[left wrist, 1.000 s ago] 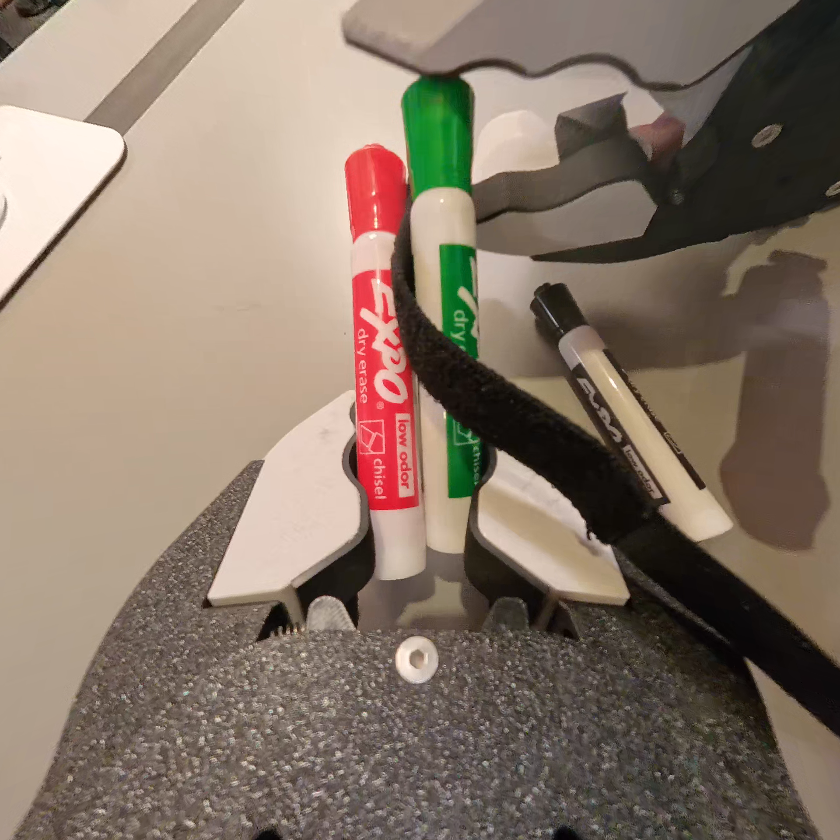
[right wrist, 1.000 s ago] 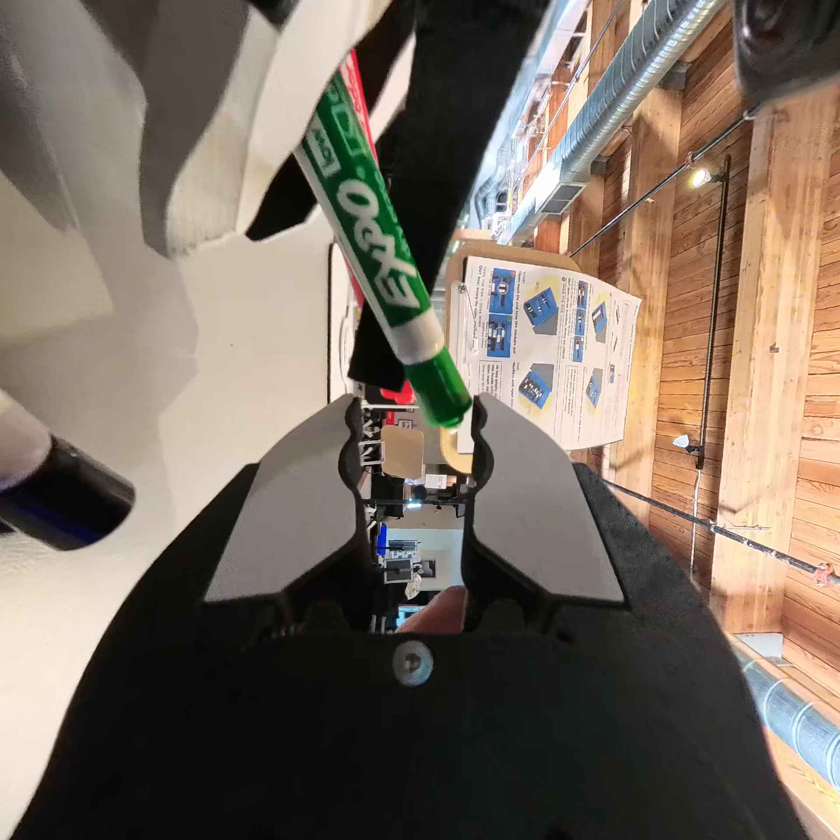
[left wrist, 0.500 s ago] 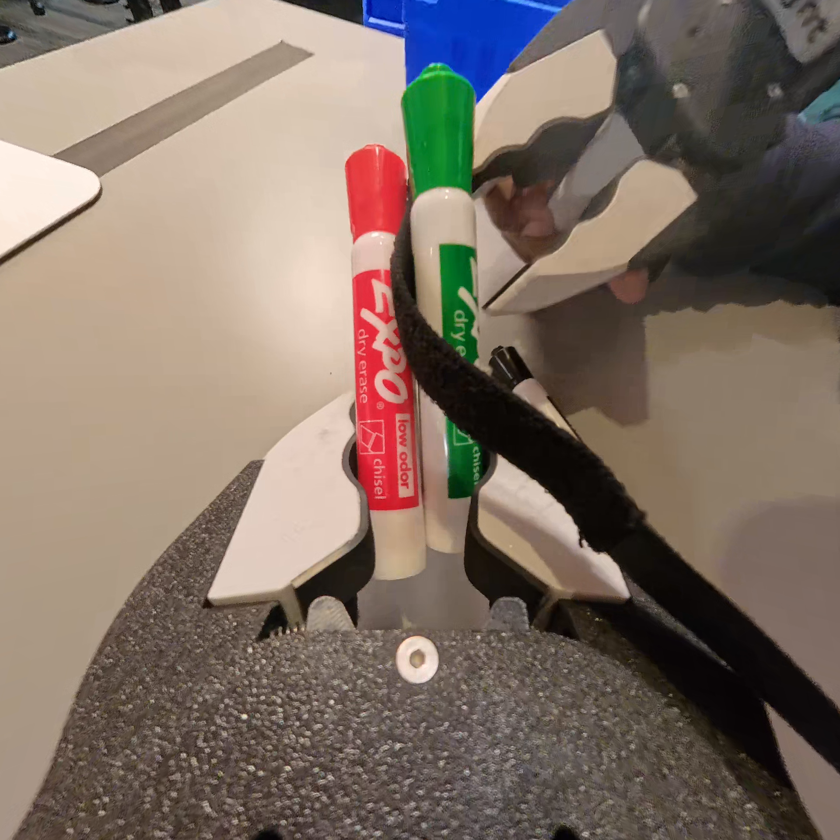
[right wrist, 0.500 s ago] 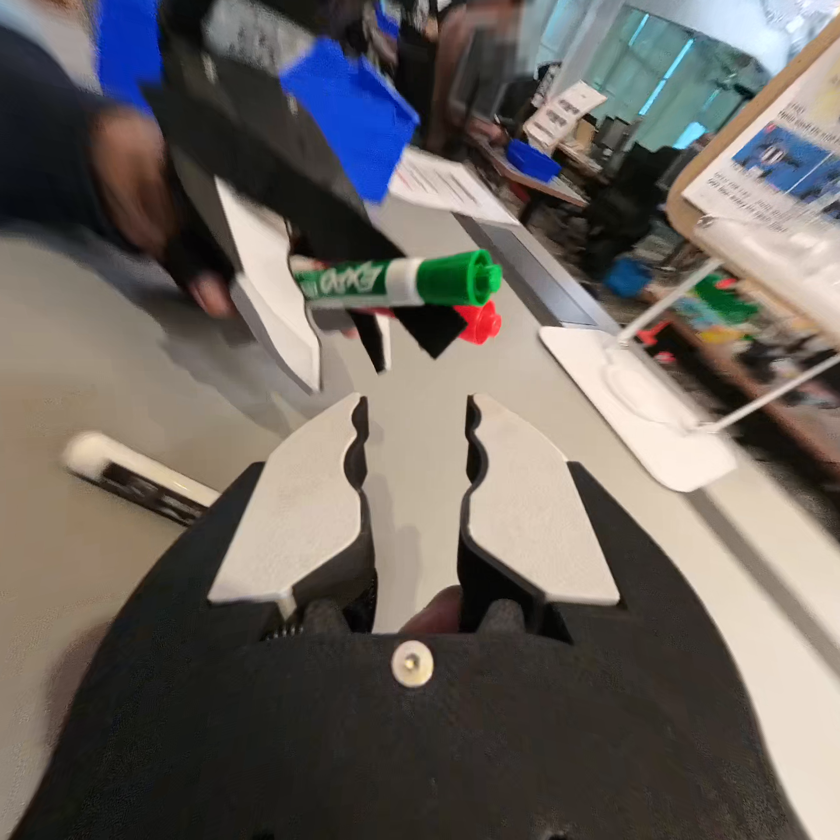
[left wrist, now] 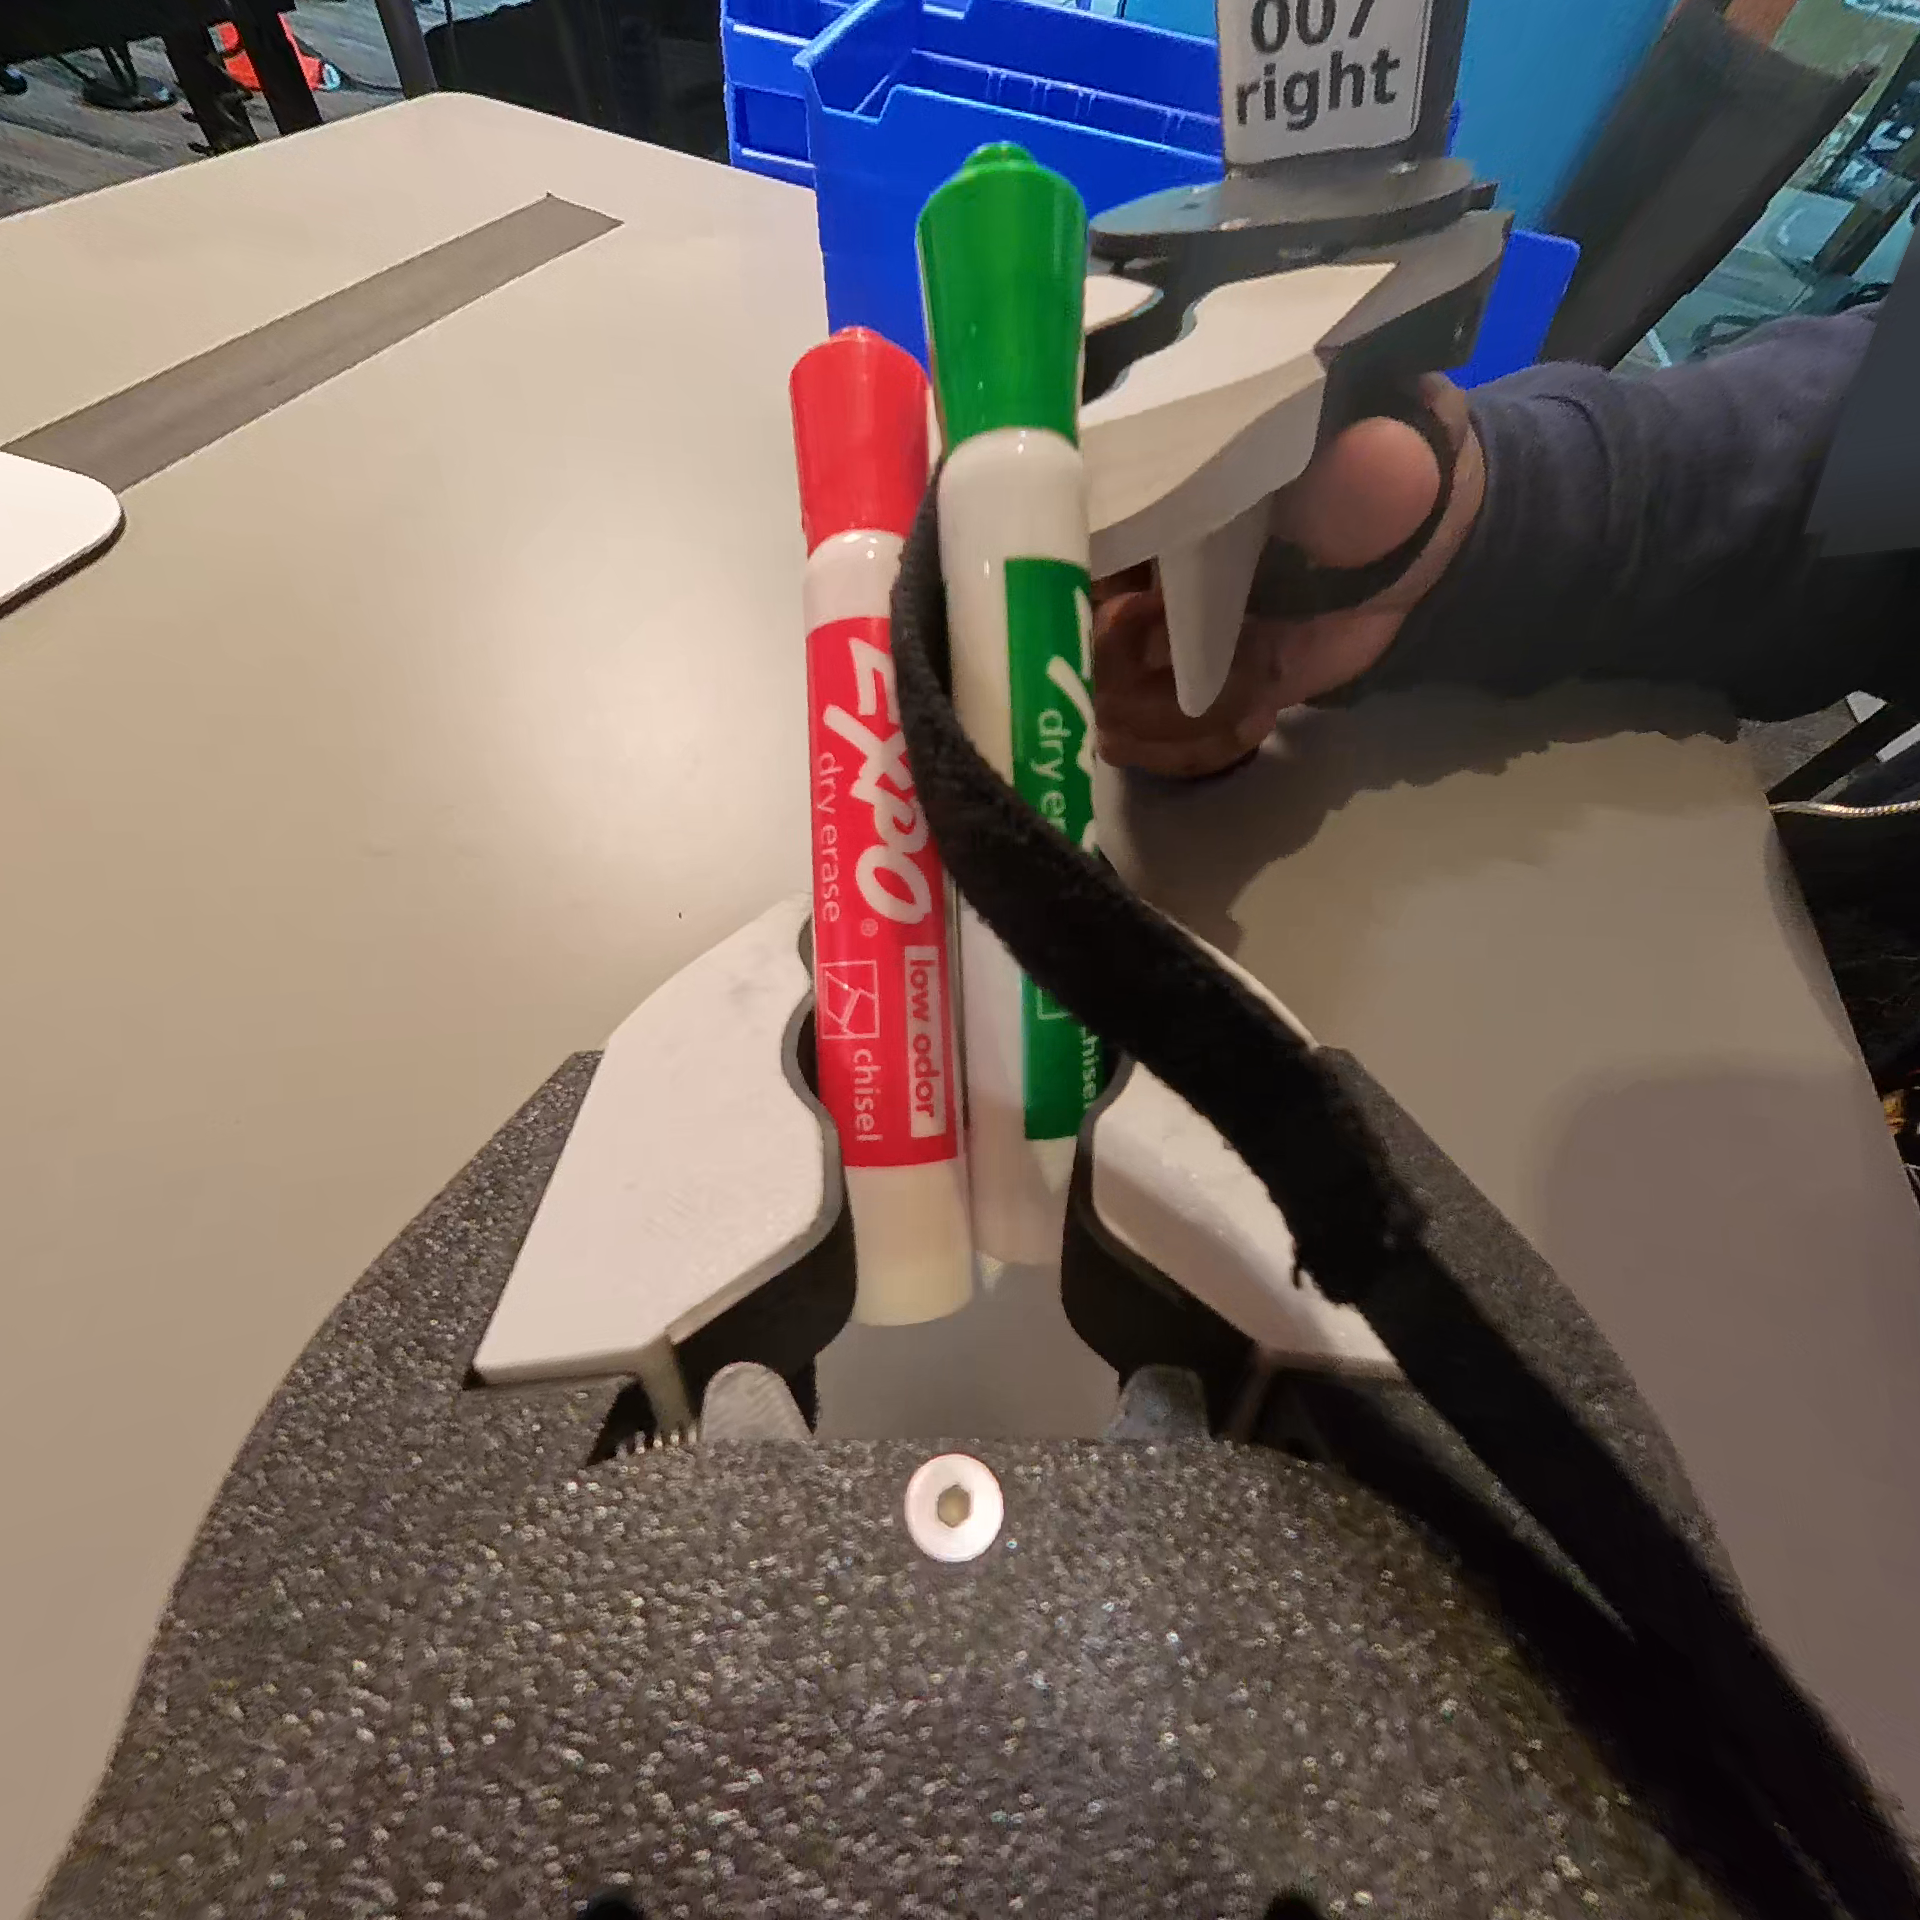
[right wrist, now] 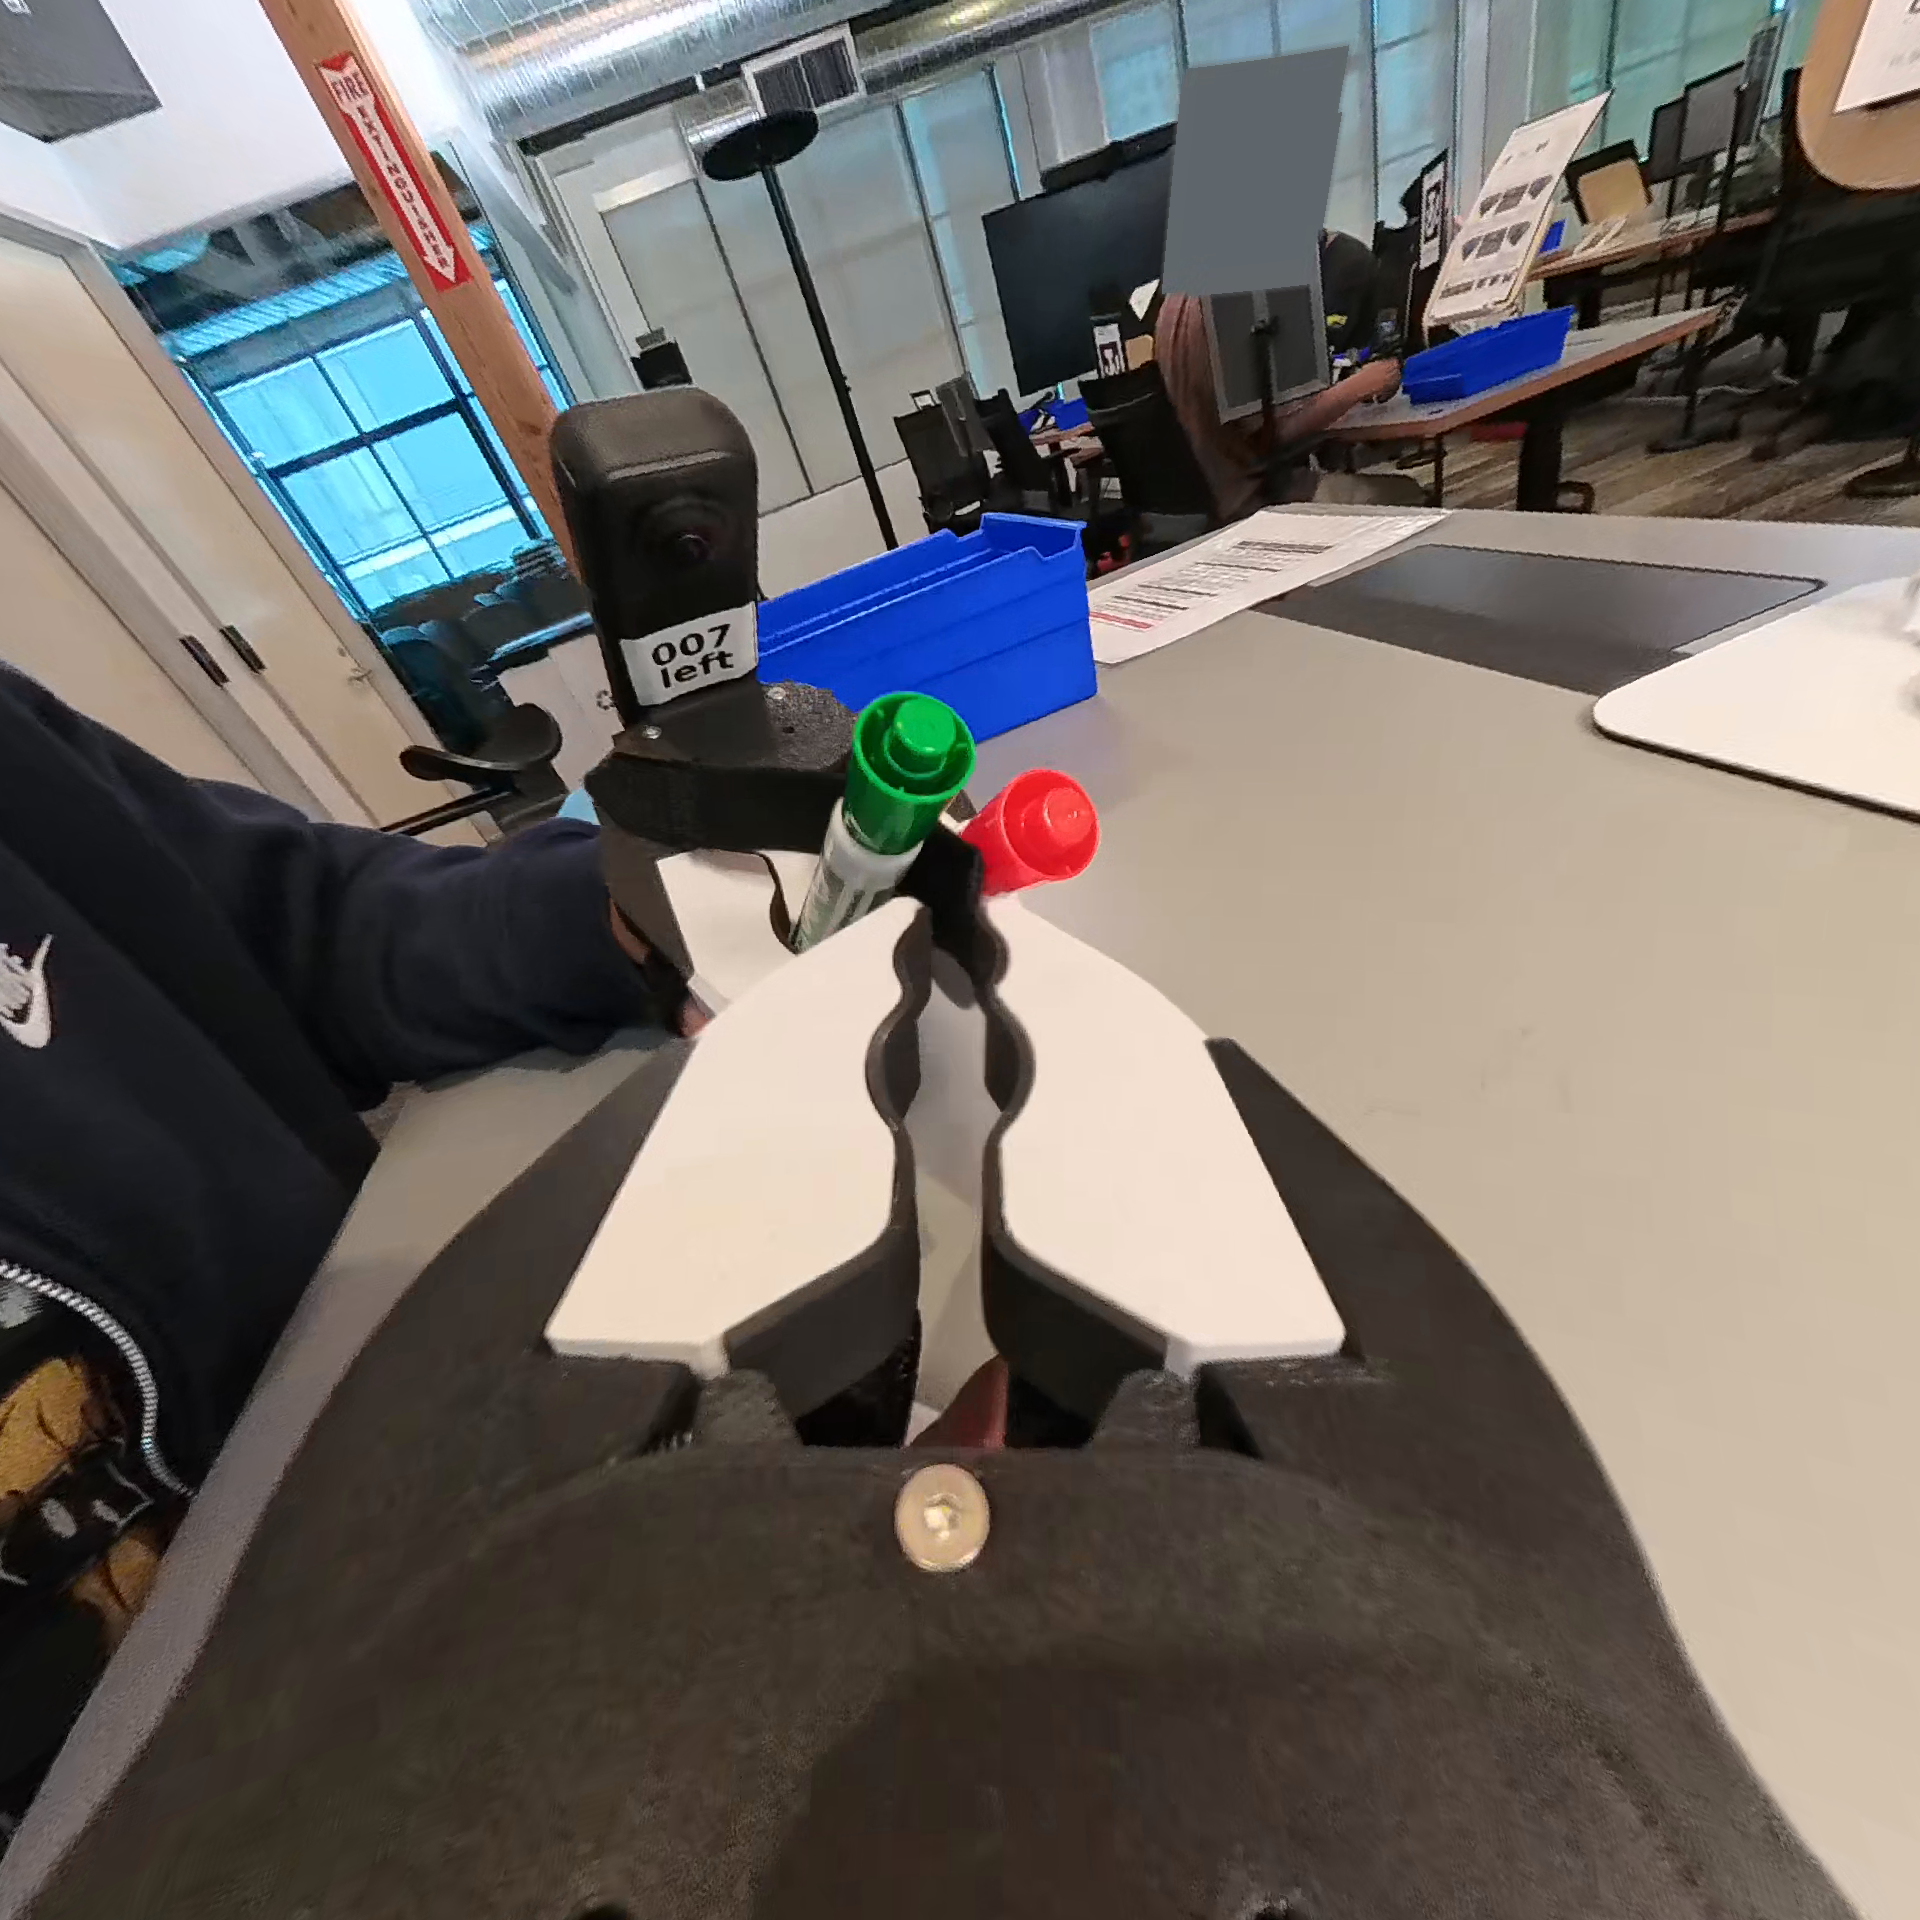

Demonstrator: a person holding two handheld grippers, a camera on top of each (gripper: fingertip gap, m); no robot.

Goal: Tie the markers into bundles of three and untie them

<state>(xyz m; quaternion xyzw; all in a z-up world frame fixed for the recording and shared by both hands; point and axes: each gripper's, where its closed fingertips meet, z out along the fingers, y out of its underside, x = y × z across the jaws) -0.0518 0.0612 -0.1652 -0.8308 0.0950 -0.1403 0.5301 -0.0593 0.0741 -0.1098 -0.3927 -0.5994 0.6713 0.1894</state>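
Note:
My left gripper (left wrist: pixel 951 997) is shut on a red marker (left wrist: pixel 873 810) and a green marker (left wrist: pixel 1013 436), held side by side, caps pointing away. A black hook-and-loop strap (left wrist: pixel 1143 1018) loops around them and trails off to the lower right. In the right wrist view the green cap (right wrist: pixel 909 769) and the red cap (right wrist: pixel 1034 826) point towards me. My right gripper (right wrist: pixel 956 925) is nearly closed on a piece of the strap (right wrist: pixel 951 883) between the two markers. It also shows in the left wrist view (left wrist: pixel 1101 358), right beside the green marker. No black marker is in view.
The grey table (left wrist: pixel 416 727) has a dark inlaid strip (left wrist: pixel 312 322). Blue bins (right wrist: pixel 935 634) stand at its far edge, with a printed sheet (right wrist: pixel 1247 571) and a white flat base (right wrist: pixel 1766 707) nearby. A person's dark sleeve (left wrist: pixel 1662 540) reaches in from the right. The grippers' ends are close to 6 cm from one another.
My right gripper swung round to face the marker caps, moved up to the bundle and closed on the strap. My left gripper kept its hold; the black marker went out of sight.

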